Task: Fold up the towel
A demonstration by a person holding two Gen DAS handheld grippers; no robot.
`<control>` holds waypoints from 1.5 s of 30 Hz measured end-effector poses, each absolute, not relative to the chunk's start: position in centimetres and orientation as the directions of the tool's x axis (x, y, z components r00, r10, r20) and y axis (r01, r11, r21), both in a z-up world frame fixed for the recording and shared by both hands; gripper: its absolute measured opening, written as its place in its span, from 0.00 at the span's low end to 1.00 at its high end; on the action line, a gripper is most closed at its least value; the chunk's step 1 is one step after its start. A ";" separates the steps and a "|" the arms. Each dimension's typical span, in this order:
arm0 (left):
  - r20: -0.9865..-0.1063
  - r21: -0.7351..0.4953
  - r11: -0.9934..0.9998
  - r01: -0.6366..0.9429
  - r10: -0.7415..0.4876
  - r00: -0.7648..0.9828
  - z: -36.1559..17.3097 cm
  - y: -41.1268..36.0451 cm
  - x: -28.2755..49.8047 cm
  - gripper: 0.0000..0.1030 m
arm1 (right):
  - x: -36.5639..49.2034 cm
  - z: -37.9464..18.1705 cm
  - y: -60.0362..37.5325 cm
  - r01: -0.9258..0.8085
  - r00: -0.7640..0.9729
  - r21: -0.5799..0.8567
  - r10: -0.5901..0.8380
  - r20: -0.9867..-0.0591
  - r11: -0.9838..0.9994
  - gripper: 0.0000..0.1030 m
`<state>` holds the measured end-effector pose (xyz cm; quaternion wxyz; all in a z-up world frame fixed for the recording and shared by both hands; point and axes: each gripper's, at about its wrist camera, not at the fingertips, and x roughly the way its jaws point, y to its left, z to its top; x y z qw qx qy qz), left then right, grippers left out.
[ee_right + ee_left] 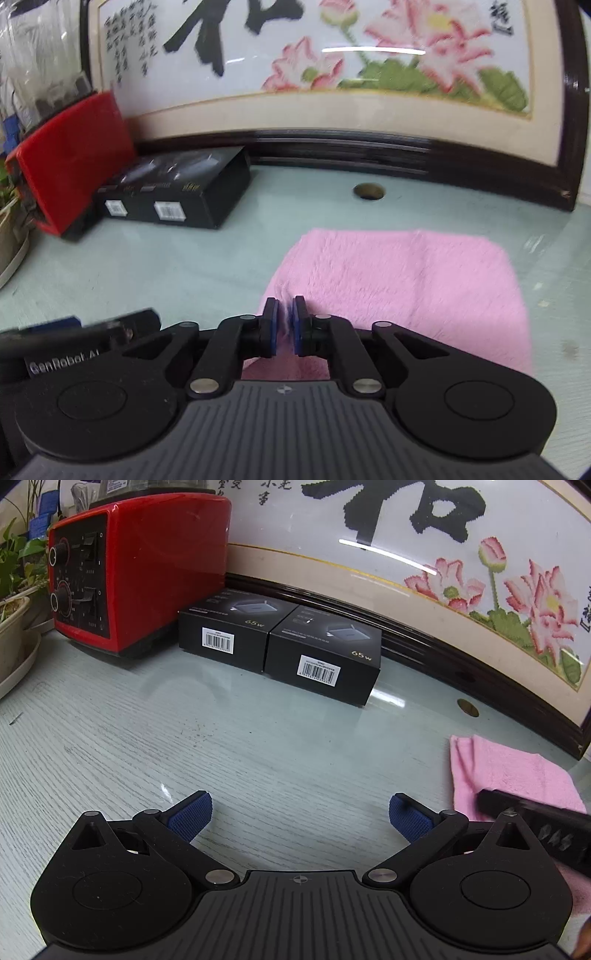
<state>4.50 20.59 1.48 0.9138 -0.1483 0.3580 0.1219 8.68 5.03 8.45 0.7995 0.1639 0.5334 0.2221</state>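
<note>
A pink towel (406,291) lies folded on the pale glass-topped table (166,266). My right gripper (284,325) is shut on a pinch of the towel at its near left edge. In the left wrist view the towel (513,771) shows at the right, with part of the right gripper's black body lying across its near edge. My left gripper (300,818) is open and empty, low over bare table to the left of the towel. Its blue pads (192,818) stand wide apart.
Two black boxes (277,642) and a red appliance (136,568) stand at the back left. A potted plant (14,602) is at the far left. A large framed lotus embroidery (443,572) leans along the back. A small round hole (368,191) sits in the table.
</note>
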 end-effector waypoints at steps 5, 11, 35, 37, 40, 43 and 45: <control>-0.690 -0.179 0.927 -0.329 0.120 0.714 1.4 20.5 4.5 1.00 | 9.2 9.5 3.1 -0.142 0.294 0.613 0.625 -0.724 0.777 0.21; -0.691 -0.177 0.928 -0.327 0.119 0.713 1.4 20.3 4.5 1.00 | 7.7 12.1 -0.3 -0.186 0.373 0.633 0.650 -0.662 0.751 0.46; -0.663 -0.065 0.994 0.091 -0.111 0.740 1.1 9.9 5.7 0.95 | 10.7 3.9 -13.0 0.110 0.342 0.873 0.807 -0.482 0.475 0.65; -0.671 -0.067 0.995 0.069 -0.097 0.735 1.0 10.2 5.7 0.97 | 11.4 4.3 -12.9 0.085 0.355 0.878 0.808 -0.469 0.472 0.73; -0.677 -0.073 0.996 0.056 -0.091 0.731 0.8 10.7 5.7 1.00 | 13.1 3.8 -11.8 0.041 0.334 0.885 0.828 -0.450 0.464 0.80; -0.677 -0.066 0.996 0.054 -0.085 0.731 0.7 10.9 5.7 1.00 | 14.5 1.7 -10.4 0.042 0.298 0.872 0.827 -0.476 0.487 0.85; -0.677 -0.068 0.996 0.051 -0.083 0.731 0.5 11.1 5.8 1.00 | 14.9 0.0 -10.0 0.081 0.269 0.870 0.830 -0.489 0.487 0.84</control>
